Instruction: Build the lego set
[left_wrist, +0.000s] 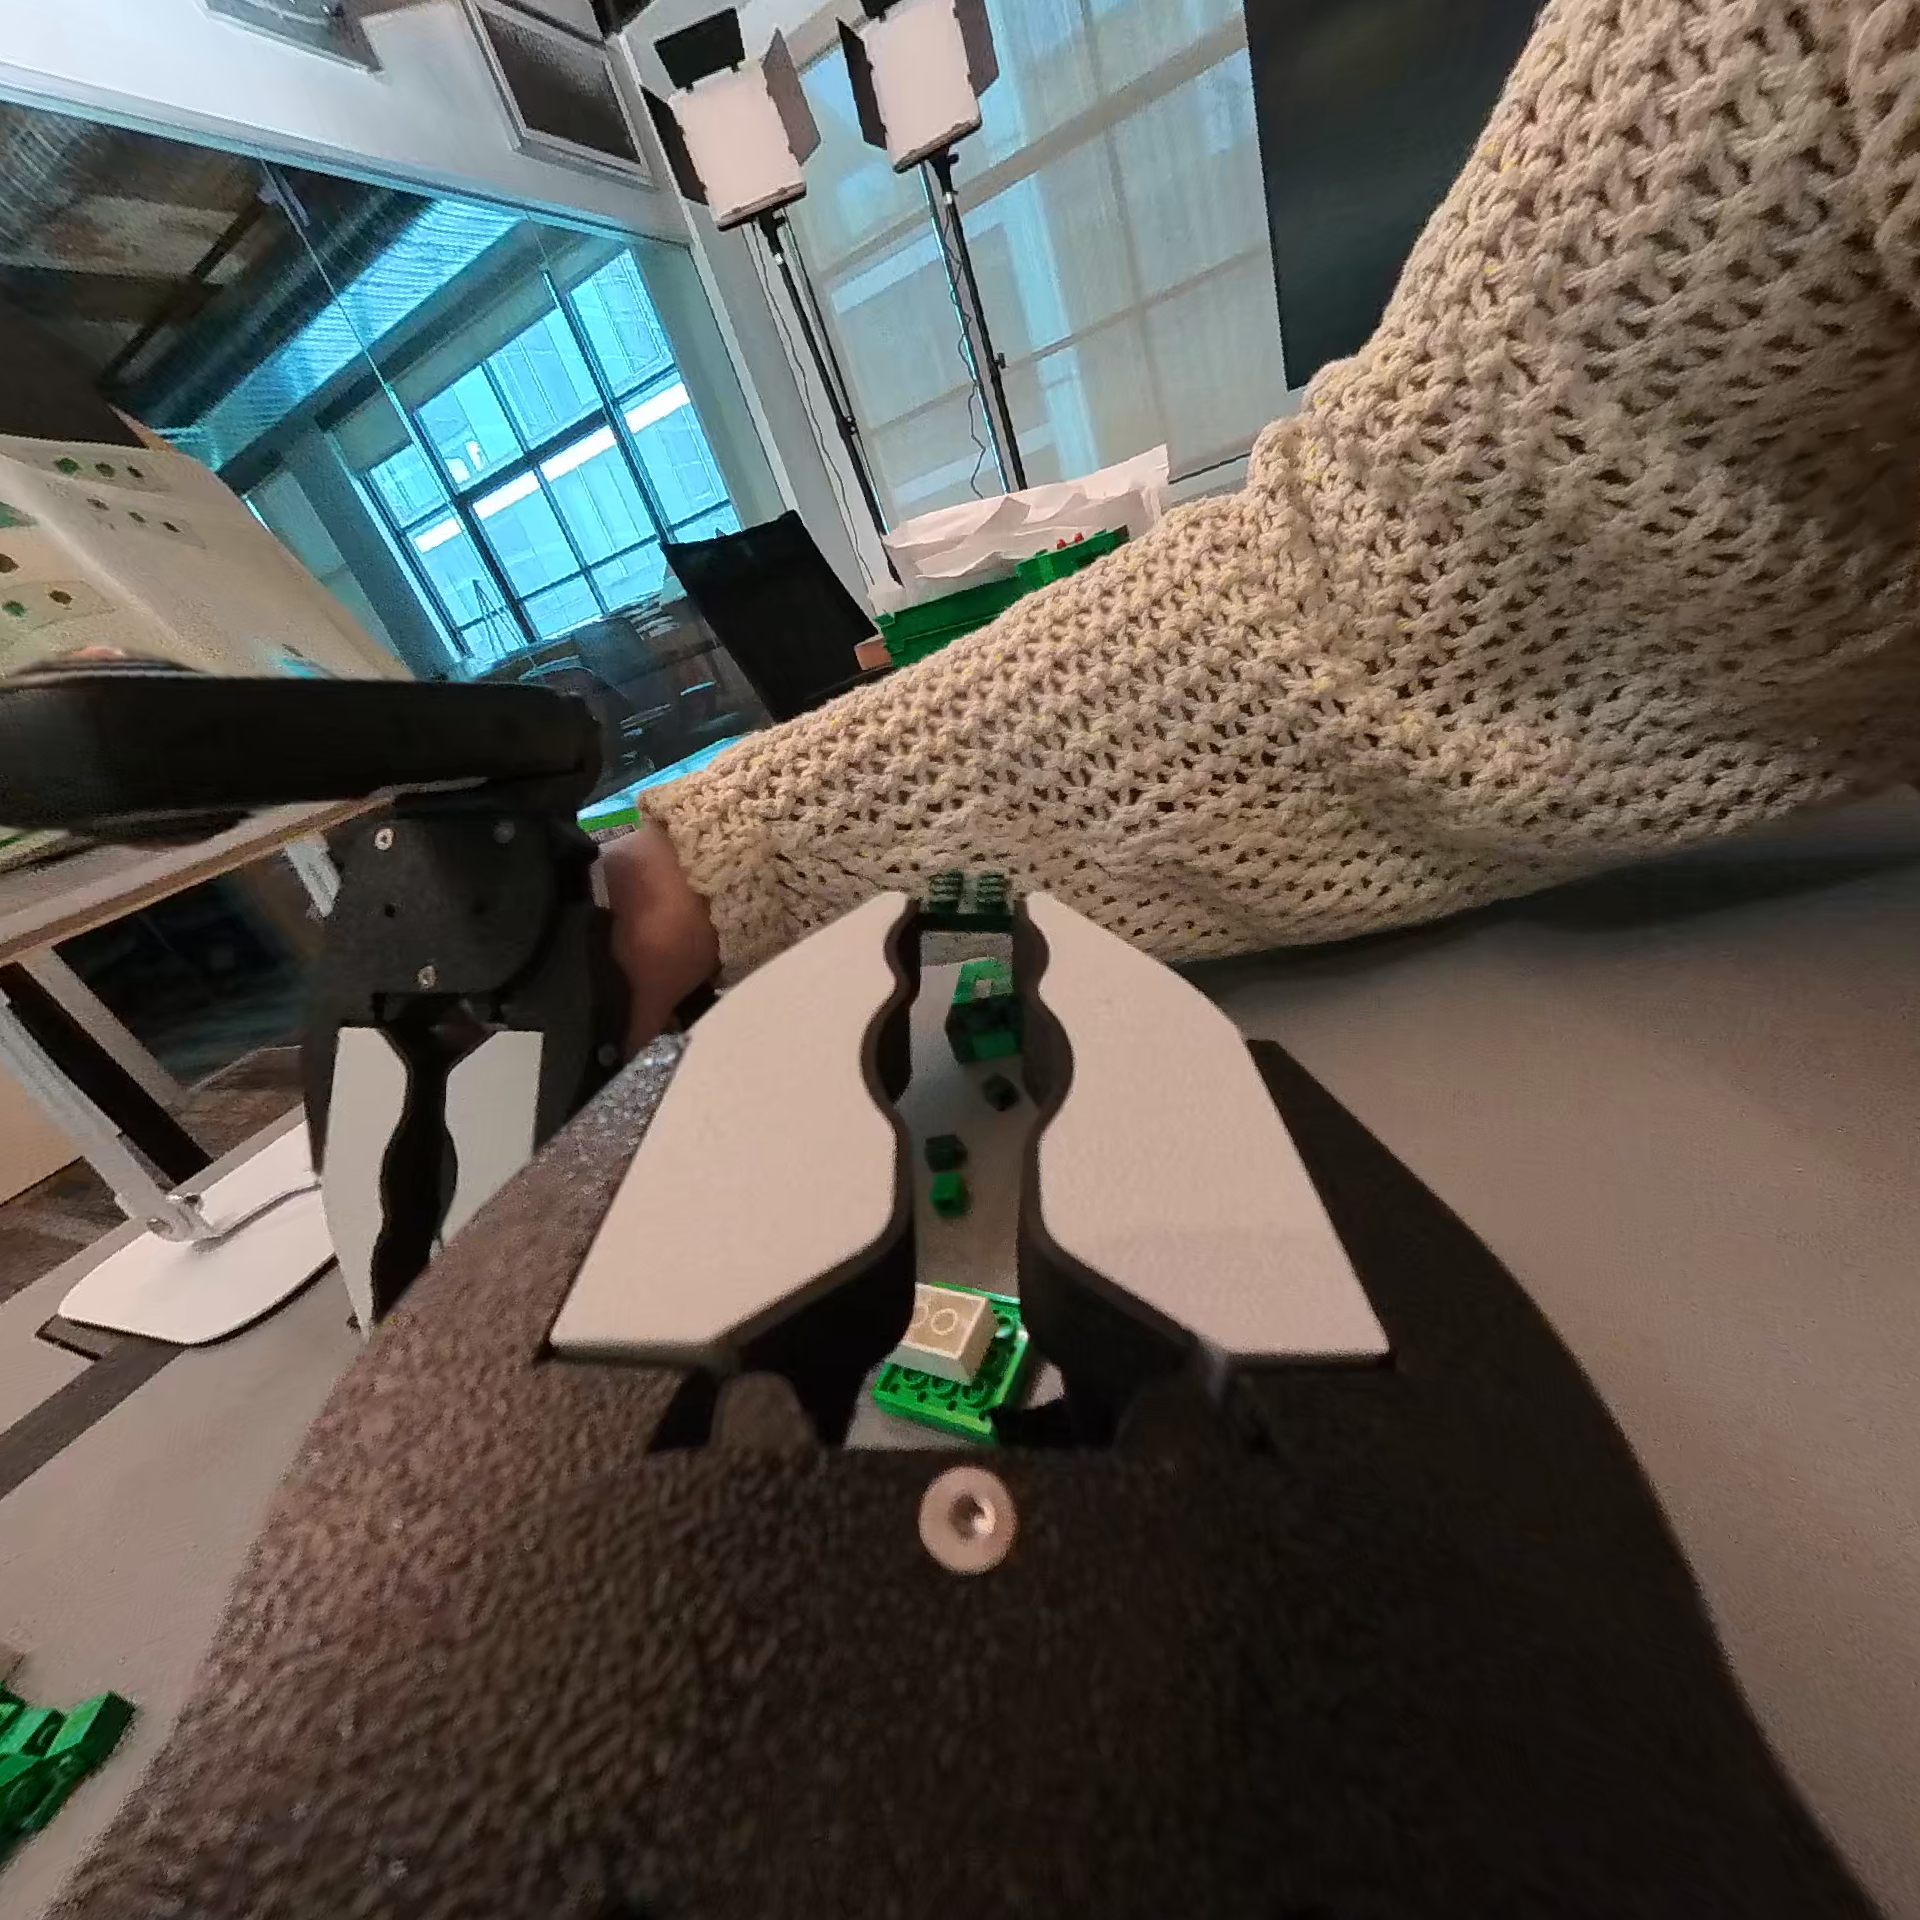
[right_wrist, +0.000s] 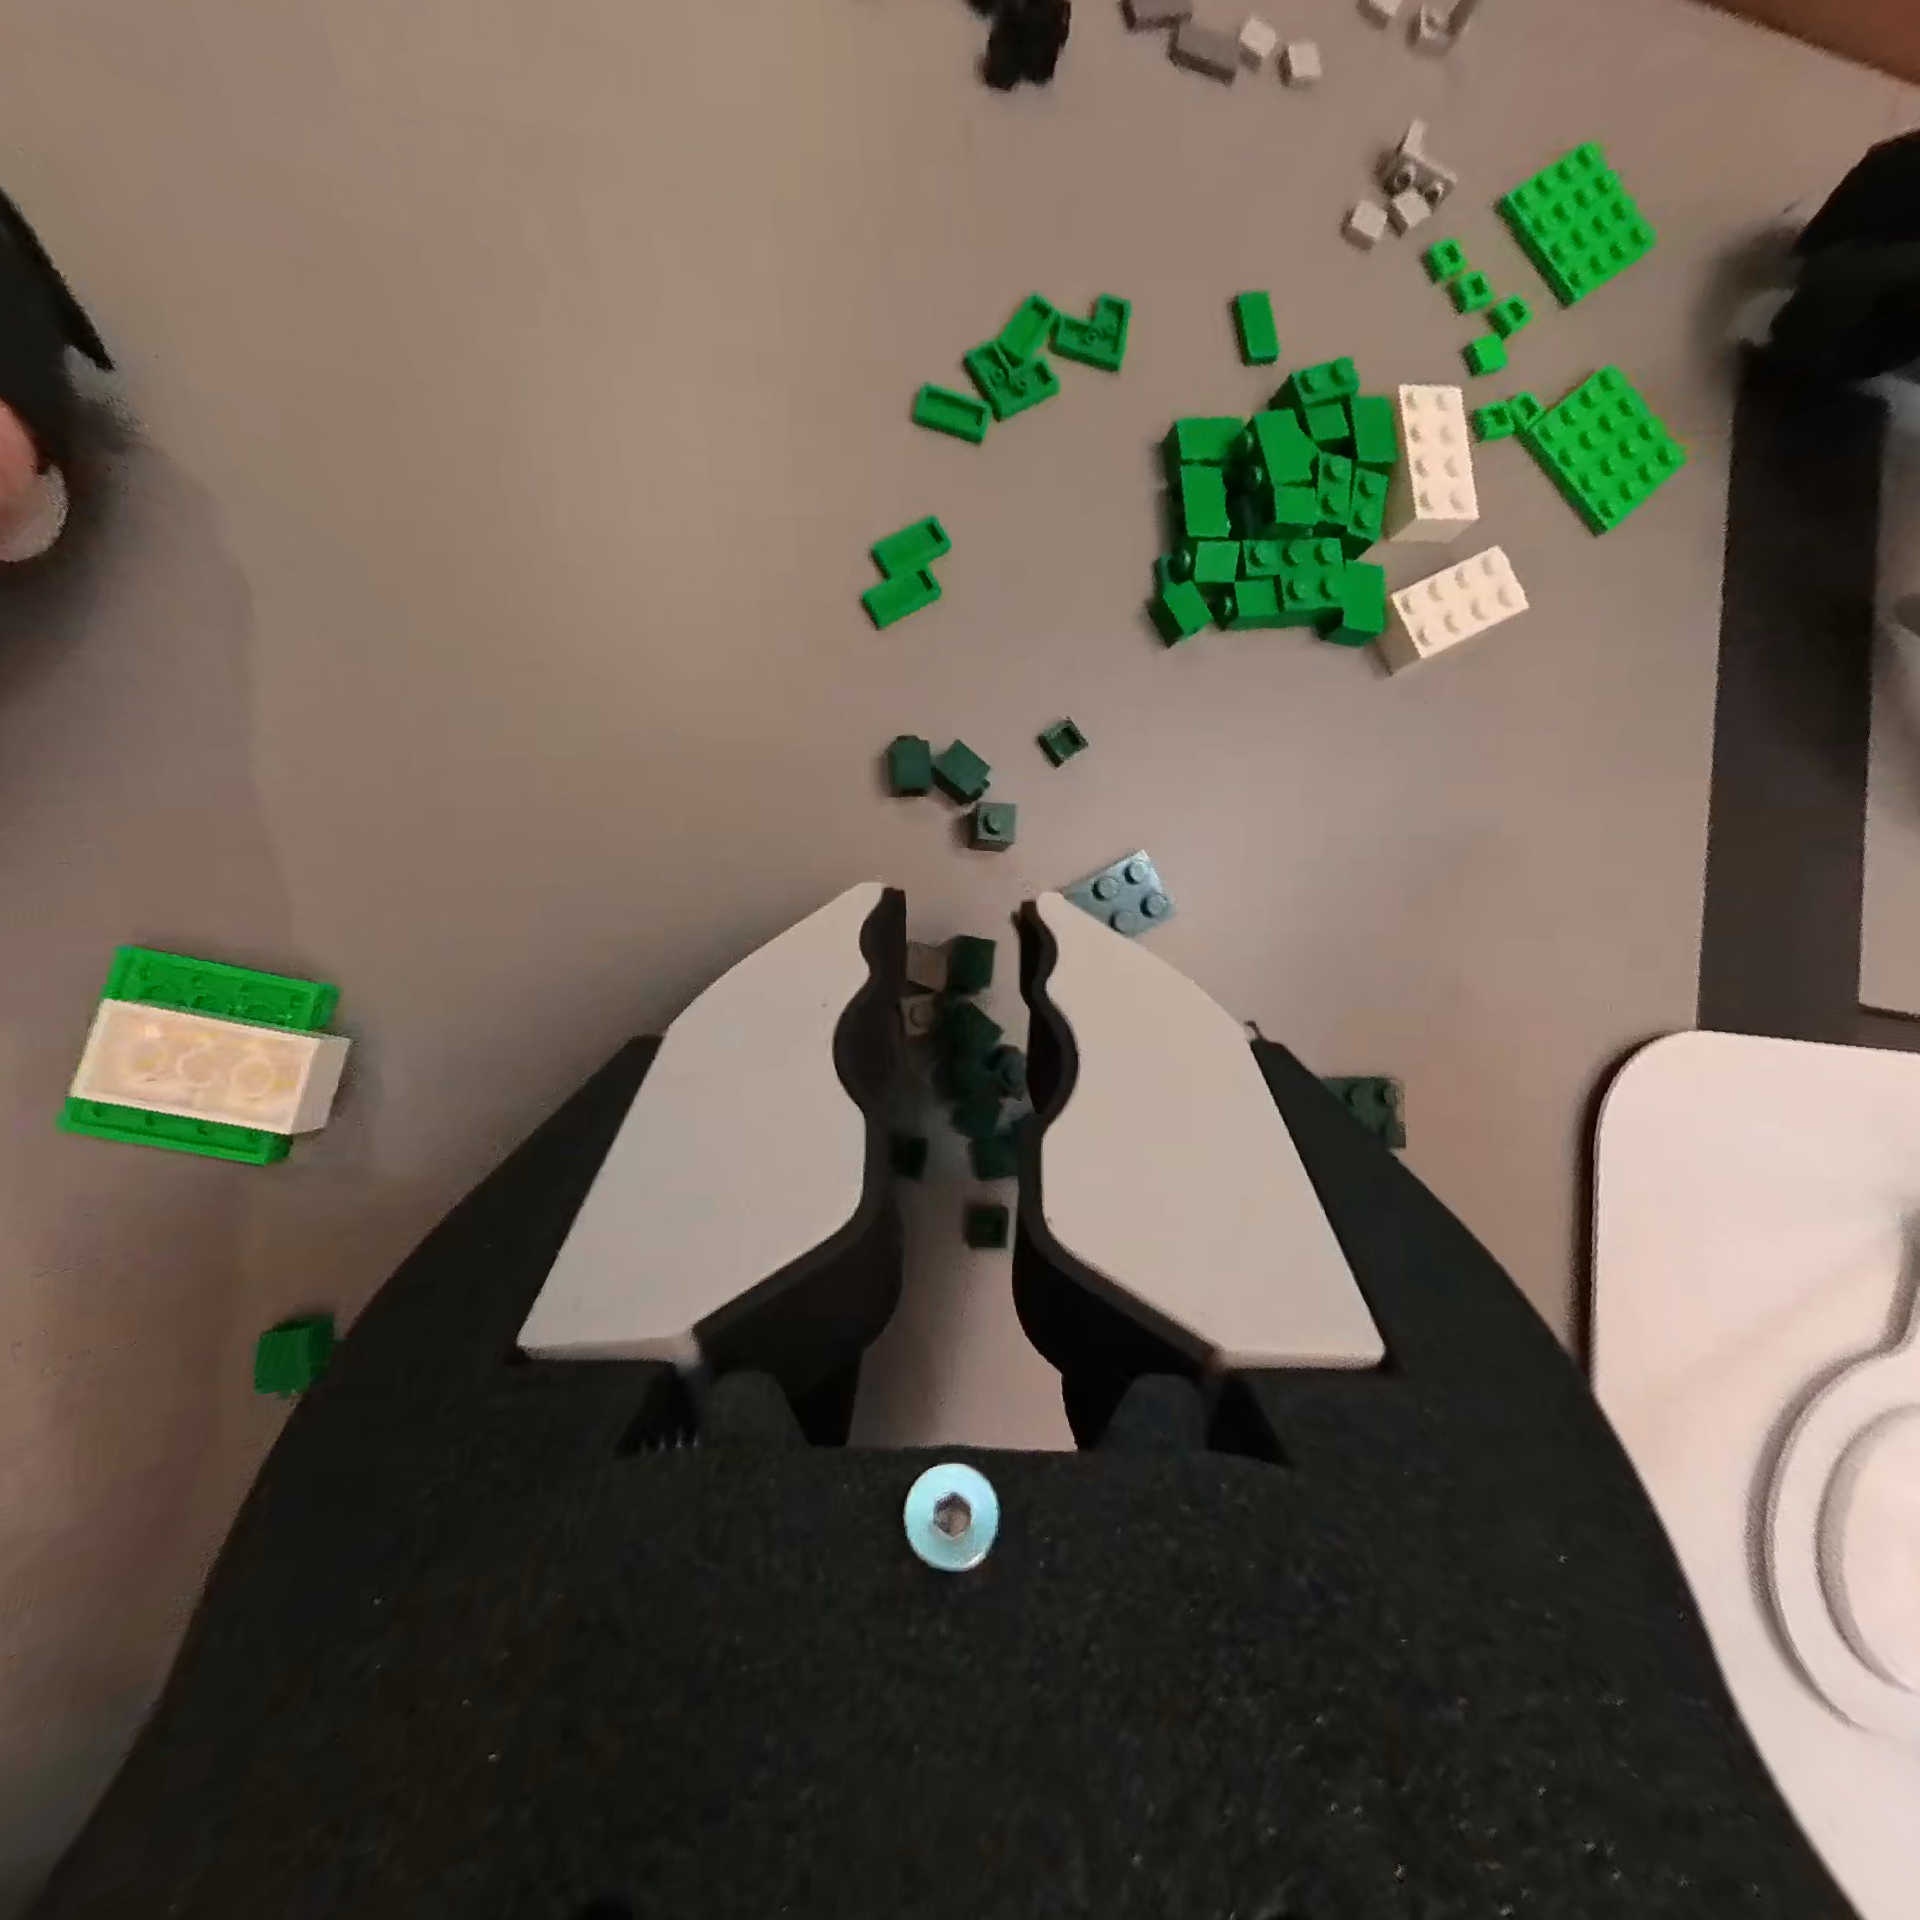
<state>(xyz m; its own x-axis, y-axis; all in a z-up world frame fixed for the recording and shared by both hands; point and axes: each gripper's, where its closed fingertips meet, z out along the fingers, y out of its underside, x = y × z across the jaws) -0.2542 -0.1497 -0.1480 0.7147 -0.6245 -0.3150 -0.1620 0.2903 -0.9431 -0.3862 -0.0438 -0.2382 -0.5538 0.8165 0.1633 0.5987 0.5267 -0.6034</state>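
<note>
Lego bricks lie scattered over the grey table (right_wrist: 520, 520), and the right gripper (right_wrist: 961, 909) hangs directly above a small cluster of dark green bricks (right_wrist: 977, 1049), its jaws parted with nothing between them, apparently lined up so the tips can drop onto one piece from that cluster. Just beyond its tips sit a few more loose dark green single-stud bricks (right_wrist: 956, 774) and a grey-blue plate (right_wrist: 1127, 894), and farther off a heap of bright green bricks (right_wrist: 1273, 509) lies touching two white bricks (right_wrist: 1439, 462), with bright green square plates (right_wrist: 1577, 220) beside it; the sorting by colour looks deliberate, to make picking easier. To the left rests the started build (right_wrist: 203, 1055), a white brick pressed onto a bright green plate, set well apart from the loose stock, probably so it stays undisturbed. The left gripper (left_wrist: 966, 914) is held low and nearly level over the table, and a dark green brick (left_wrist: 968, 896) shows at its tips; whether the tips pinch that brick or it merely lies beyond them I cannot tell. The started build shows beneath its jaws. A knitted sleeve (left_wrist: 1351, 623) crosses in front of this gripper, reaching to the right gripper. An instruction sheet (left_wrist: 125, 582) stands propped on the left, likely for reference.
</note>
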